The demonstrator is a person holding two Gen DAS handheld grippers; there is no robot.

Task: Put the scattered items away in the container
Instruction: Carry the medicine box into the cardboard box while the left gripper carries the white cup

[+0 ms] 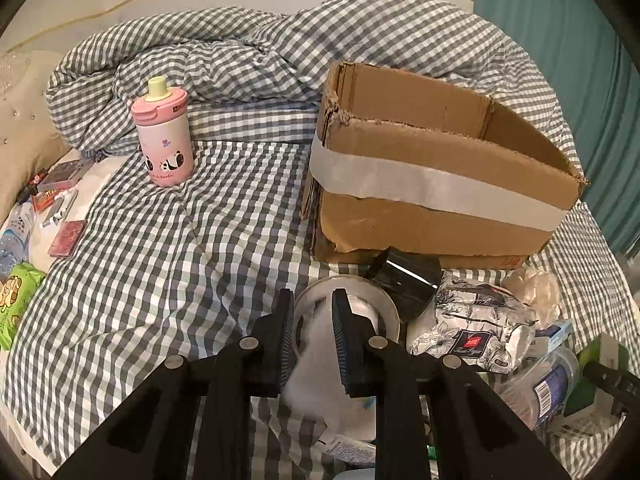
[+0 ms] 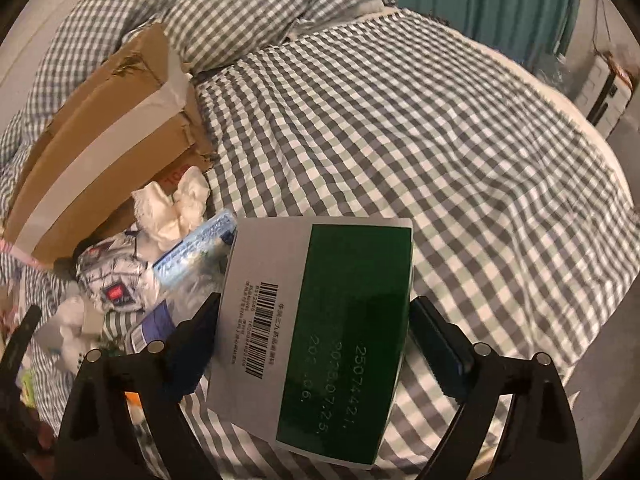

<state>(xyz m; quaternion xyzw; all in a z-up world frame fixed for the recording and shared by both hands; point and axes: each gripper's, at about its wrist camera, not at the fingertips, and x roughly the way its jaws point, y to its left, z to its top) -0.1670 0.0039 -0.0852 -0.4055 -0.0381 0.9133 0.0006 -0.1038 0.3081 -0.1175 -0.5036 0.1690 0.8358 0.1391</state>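
Green box (image 2: 320,332) btwn right gripper (image 2: 316,340) jaws, w/ cardboard box (image 2: 100,152) upper-left.

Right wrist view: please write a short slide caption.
Right gripper straddling a green-and-white box over the checked bed.

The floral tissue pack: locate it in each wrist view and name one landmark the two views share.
Left wrist view: the floral tissue pack lies at lower right, below the cardboard box, beside the black tape roll.
Right wrist view: the pack lies at left of centre, below the white cloth.
Shared landmark: the cardboard box with its pale tape band.
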